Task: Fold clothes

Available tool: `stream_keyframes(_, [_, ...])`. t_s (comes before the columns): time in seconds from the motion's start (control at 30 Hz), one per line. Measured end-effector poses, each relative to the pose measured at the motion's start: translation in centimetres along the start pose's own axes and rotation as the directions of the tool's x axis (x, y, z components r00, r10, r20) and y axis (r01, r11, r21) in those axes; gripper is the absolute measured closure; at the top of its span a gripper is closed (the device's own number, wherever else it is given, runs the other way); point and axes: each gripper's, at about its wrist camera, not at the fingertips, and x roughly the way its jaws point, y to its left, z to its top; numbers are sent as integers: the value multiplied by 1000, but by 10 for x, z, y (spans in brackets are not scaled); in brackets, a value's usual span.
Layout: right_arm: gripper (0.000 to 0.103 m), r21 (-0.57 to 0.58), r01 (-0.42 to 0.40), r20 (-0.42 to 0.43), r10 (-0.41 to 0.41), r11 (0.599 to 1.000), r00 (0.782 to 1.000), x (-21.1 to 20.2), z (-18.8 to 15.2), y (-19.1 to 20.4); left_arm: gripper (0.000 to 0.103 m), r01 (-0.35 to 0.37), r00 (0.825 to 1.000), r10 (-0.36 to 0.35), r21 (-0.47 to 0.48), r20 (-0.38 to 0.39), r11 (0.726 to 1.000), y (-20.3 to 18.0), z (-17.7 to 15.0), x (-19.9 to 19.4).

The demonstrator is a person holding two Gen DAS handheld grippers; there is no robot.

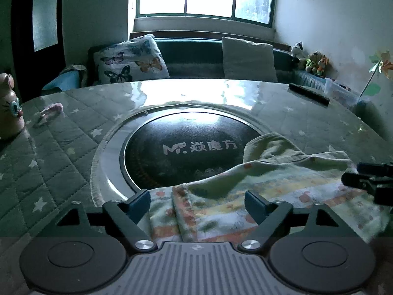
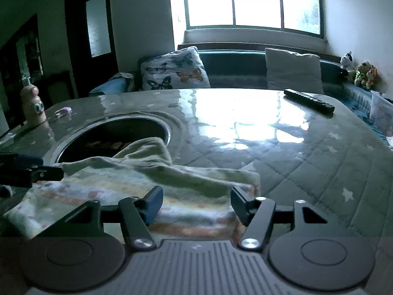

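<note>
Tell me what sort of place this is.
Most likely a home living room: a sofa with a butterfly cushion under a window, soft toys in the corner, and a remote control on the table.

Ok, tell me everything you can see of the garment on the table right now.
The pale cream patterned cloth garment lies rumpled on the quilted star-print table cover, a raised fold running across it. It shows orange, yellow and blue banding and small spots. One end drapes over the round dark inset hob. Both left tongs and right tongs are open at its near edge.
</note>
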Motion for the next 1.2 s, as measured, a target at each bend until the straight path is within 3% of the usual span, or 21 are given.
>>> stream_keyframes(0.07, [29,-2,-4,3,4,1000,1000,-4,-3,4,11,-3,1000,3,5,8,1000,-1,-2,-4])
stream_keyframes(0.2, [28,-6,-12,9,12,1000,1000,-12,-10,11,0,-2,999,2,8,33,1000,1,-6,-14])
stream_keyframes(0.33, [16,-10,-20,15,20,1000,1000,-20,-16,18,0,-9,999,8,16,49,1000,1,-11,-24])
stream_keyframes(0.5, [11,-5,-30,25,31,1000,999,-28,-21,23,0,-9,999,9,4,47,1000,5,-18,-30])
stream_keyframes(0.6, [0,0,-13,45,13,1000,999,-33,-25,26,0,0,999,0,-2,50,1000,6,-22,-35])
stream_keyframes(0.97, [0,-11,-3,87,4,1000,996,-43,-31,41,0,-26,999,26,-7,45,1000,10,-31,-47])
stream_keyframes(1.2, [0,5,-37,84,37,999,996,-47,-32,47,0,-27,998,29,-29,60,999,13,-33,-56])
